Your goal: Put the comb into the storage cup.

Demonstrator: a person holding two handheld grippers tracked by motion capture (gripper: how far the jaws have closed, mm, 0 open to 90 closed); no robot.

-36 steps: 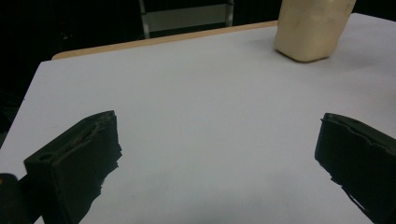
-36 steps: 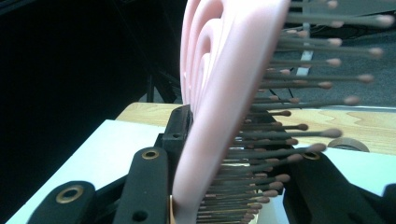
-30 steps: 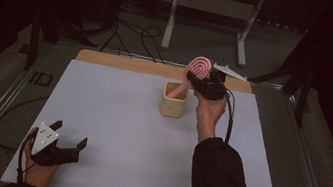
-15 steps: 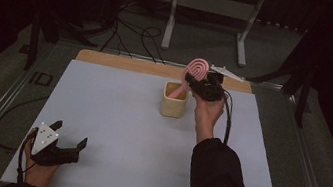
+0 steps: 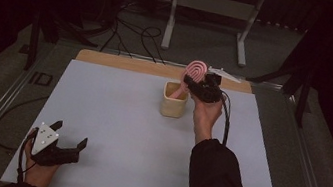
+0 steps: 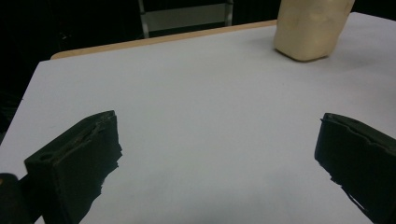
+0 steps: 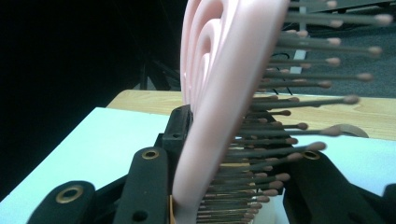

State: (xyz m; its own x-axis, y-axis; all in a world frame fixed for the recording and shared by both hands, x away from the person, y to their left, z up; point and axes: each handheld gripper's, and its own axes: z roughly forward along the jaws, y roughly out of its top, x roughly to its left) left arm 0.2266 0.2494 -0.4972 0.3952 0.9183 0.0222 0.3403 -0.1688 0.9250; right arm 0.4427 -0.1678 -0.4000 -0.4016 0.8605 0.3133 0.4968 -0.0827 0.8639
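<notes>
The right gripper [image 5: 199, 85] is clamping the light, stiff hairbrush [image 5: 195, 73] by its head, over the far cup [image 5: 174, 100]; the left gripper [image 5: 61, 146] is idling, jaws apart.

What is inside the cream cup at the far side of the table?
The handle end of the pink hairbrush goes into the cream cup, while the right gripper grips its head. The cup's bottom is hidden by its wall, so anything else inside cannot be seen.

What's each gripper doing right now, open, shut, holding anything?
Left gripper: jaws open, holding nothing, low over the table.
Right gripper: jaws shut on the pink hairbrush, whose handle dips into the beige cup.
</notes>
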